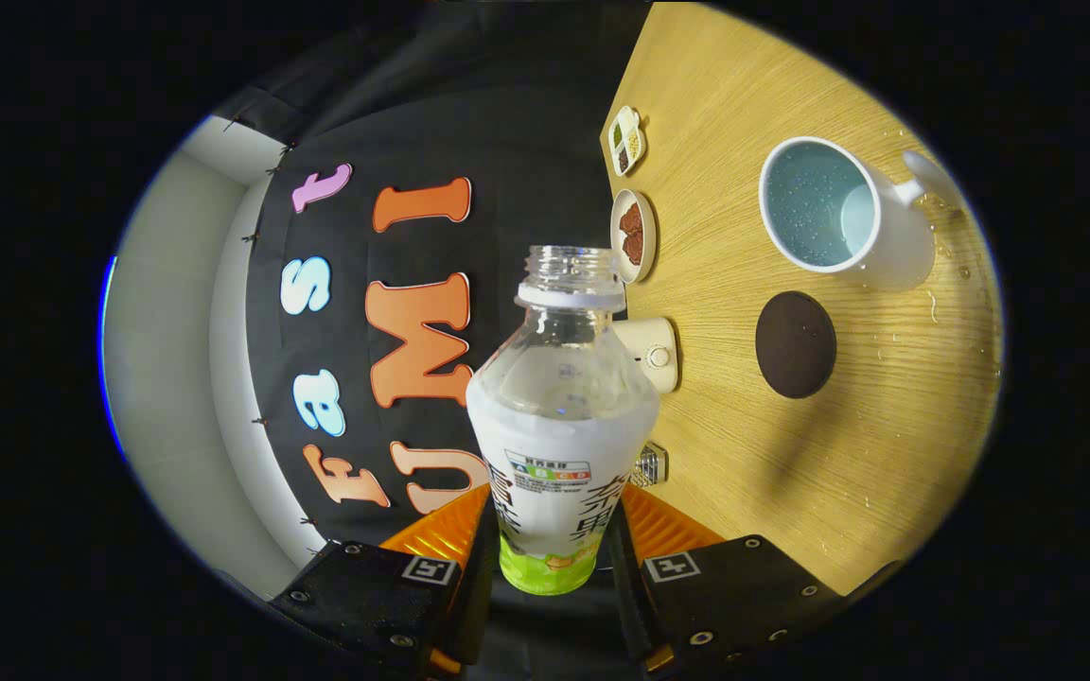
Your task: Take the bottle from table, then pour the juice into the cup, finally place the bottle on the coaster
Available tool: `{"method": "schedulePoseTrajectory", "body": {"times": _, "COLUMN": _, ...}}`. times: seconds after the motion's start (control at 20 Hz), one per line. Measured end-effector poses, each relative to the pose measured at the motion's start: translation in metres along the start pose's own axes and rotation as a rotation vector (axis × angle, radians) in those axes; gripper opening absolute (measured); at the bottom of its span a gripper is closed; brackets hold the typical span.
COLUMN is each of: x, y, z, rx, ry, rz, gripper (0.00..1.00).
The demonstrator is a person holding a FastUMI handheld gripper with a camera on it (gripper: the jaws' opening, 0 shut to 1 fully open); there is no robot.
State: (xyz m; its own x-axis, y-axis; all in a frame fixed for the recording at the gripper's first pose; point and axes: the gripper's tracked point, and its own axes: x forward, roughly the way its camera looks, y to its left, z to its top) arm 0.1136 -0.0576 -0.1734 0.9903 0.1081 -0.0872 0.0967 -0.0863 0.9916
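Gripping one bottle (559, 445), gripper (550, 558)

The light is bright and warm on the wooden table (791, 454). The bottle (559, 416) shines with small white glints on its clear top. A soft shadow lies on the table near the dark coaster (796, 343). Straight lines bend near the rim. The picture looks sharp.

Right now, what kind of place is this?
Probably a staged demo booth with a snack table: a wooden table holding a cup, snack dishes, and a black cloth wall behind the gripper-held bottle.
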Motion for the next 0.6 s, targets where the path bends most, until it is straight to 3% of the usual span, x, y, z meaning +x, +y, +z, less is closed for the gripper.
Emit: {"method": "schedulePoseTrajectory", "body": {"times": 0.6, "x": 0.0014, "y": -0.0012, "z": 0.0035, "rx": 0.078, "ry": -0.001, "rz": -0.012, "gripper": 0.58}}
